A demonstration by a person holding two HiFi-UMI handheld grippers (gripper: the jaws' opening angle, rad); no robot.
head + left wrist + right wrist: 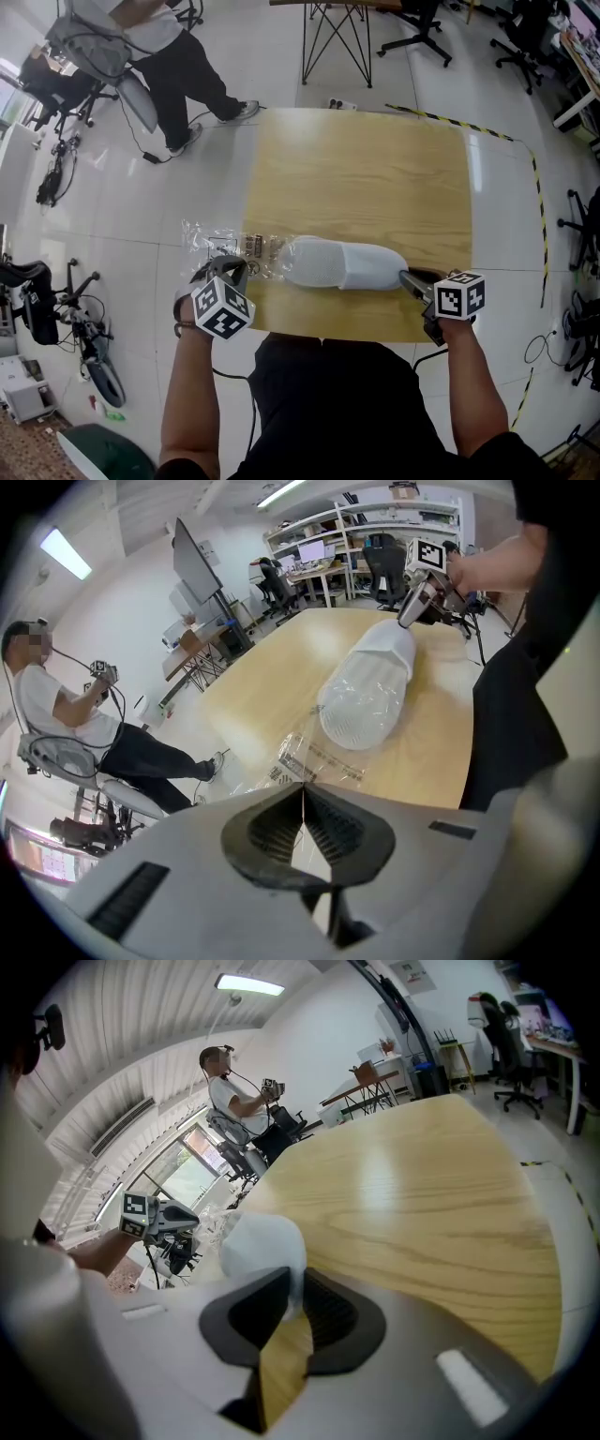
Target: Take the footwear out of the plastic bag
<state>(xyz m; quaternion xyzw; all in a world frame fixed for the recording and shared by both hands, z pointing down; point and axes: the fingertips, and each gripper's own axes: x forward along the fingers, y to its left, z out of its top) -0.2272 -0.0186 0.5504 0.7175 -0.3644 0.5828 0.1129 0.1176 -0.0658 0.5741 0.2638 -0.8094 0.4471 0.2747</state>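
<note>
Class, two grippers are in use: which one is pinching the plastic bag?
The left gripper: its jaws are shut on the bag, on its thin film, while the right gripper clamps the end of the white slipper.

A slipper (342,265) in a bag (220,242) lies crosswise on the table (375,178), along its near edge, just before you. The bag's loose end trails left past the table's edge, pinched in your left gripper (230,270). Your right gripper (407,278) clamps the slipper's right end. A person (178,66) sits beyond the table, far left.
</note>
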